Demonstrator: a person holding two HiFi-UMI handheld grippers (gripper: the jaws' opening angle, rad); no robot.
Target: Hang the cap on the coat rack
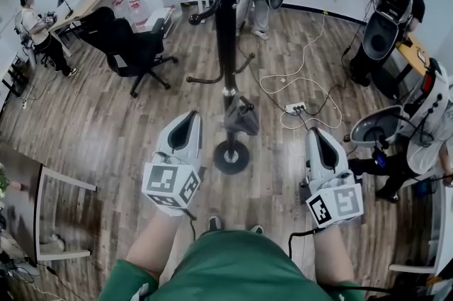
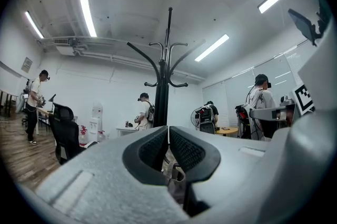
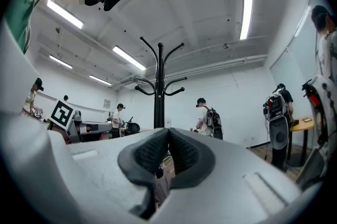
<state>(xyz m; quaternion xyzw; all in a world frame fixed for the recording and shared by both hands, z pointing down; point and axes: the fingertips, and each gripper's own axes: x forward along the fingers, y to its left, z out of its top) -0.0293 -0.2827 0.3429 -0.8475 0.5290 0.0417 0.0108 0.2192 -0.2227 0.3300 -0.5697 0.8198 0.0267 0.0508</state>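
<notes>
The wood floor (image 1: pixel 106 122) is big and brown. A tall black coat rack (image 1: pixel 228 23) stands on it. The left claw (image 1: pixel 190 119) and the right claw (image 1: pixel 316 135) are both closed and hold nothing. The small grey cap (image 1: pixel 243 119) hangs low on the rack's pole, between the two claws.

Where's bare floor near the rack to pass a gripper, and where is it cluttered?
Bare floor lies left of the coat rack, between the office chair and the left gripper. Right of the rack it is crowded: a power strip and looping cables lie there.
</notes>
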